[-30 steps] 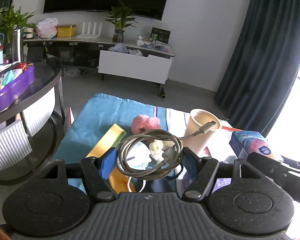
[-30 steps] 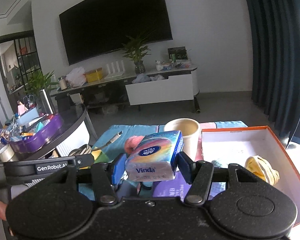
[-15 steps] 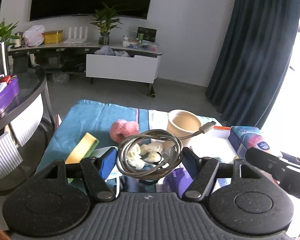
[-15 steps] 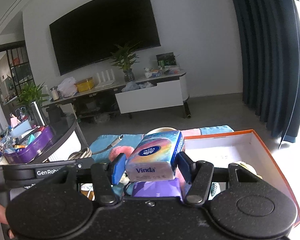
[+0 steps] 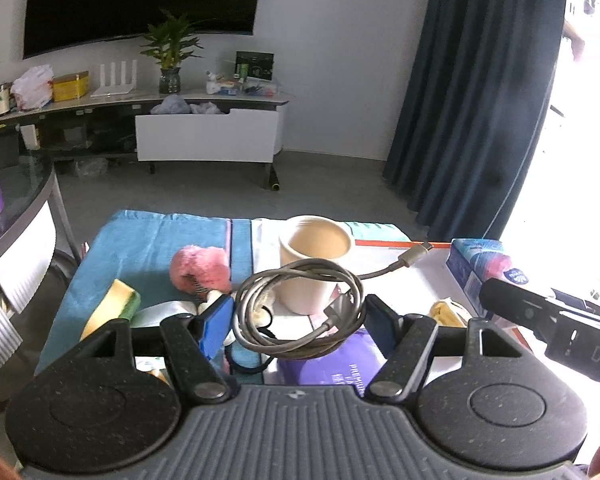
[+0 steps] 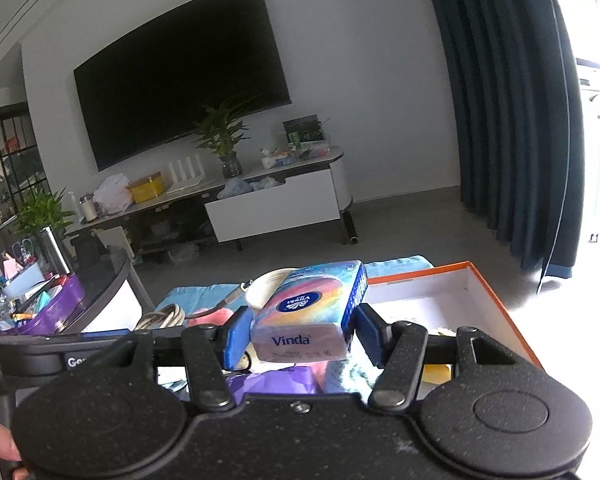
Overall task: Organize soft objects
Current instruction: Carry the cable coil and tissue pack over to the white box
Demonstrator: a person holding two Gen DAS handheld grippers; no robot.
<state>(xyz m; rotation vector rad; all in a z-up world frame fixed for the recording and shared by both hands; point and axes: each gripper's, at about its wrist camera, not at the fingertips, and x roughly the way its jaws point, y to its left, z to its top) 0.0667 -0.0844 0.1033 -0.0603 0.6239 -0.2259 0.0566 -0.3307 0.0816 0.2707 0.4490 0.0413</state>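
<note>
the left tongs (image 5: 300,316) clamp one coiled cable (image 5: 296,312), held in the air above the cluttered worktop; the right tongs (image 6: 298,334) clamp one tissue pack (image 6: 308,312) just beside the orange-rimmed box (image 6: 496,308), whose white floor lies mostly bare – open room there. since a second ago both have slid sideways toward that box – the one cream cup (image 5: 316,260) now sits right behind the coil, one pink plush (image 5: 200,268) left of it

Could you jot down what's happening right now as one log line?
left gripper: holds coiled cable | right gripper: holds tissue pack | orange-rimmed box: open, ahead on the right
</note>
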